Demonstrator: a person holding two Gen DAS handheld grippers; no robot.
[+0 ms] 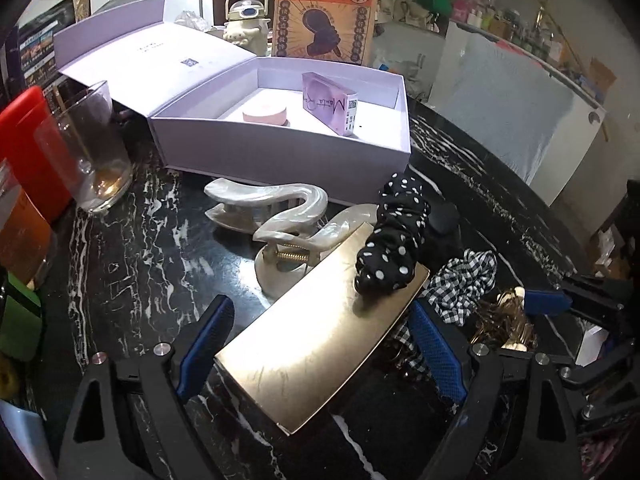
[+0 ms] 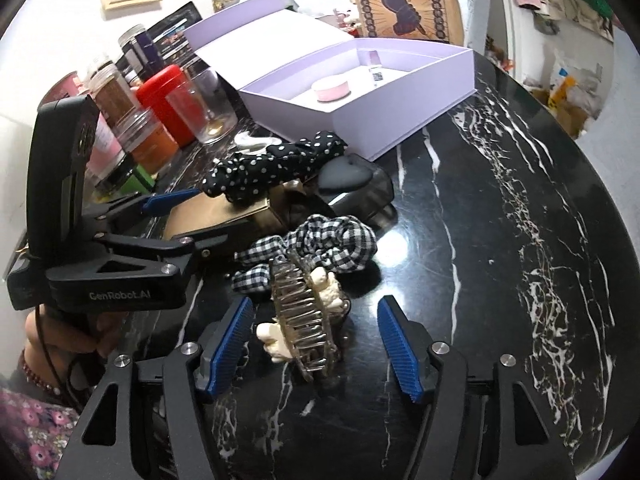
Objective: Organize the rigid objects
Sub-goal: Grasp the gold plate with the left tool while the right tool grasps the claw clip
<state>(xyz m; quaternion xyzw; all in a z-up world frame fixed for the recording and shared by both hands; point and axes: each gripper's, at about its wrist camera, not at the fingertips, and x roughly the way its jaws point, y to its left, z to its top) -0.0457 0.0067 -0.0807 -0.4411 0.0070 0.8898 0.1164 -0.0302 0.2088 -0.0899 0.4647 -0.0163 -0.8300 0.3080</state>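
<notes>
**Both tongs spread over the hair pieces, nothing gripped yet**

Start at the left edge of the tabletop [image 2: 500, 168], where jars and a clear glass [image 1: 94, 148] crowd together; keep clear of them, since the glass looks tippy and breakable. Behind the pile, toward the far edge, the lavender box [image 1: 280, 136] stands open with a pink round tin [image 1: 265, 115] and a small purple carton [image 1: 330, 102] already inside.

Your left gripper [image 1: 316, 344] is spread wide around the gold case [image 1: 320, 332], one blue pad on each long side, and neither pad looks pressed against it. The case looks stiff, smooth and probably slick, so close on its long edges near the middle. The polka-dot scrunchie [image 1: 394, 240] lies across its far end and will likely ride along or slide off, being soft and light. Just beyond the case, the pearly white claw clip [image 1: 276, 216] lies in front of the box.

Further right, the gingham scrunchie [image 2: 320, 248] touches the wire claw clip [image 2: 308, 320], which sits between the pads of your right gripper [image 2: 316, 340]. Those jaws are open, with a clear gap on the right pad's side. The clip seems light, rigid and springy, with thin teeth and cream ornaments that could snag or crack, so pinch across its spine.
</notes>
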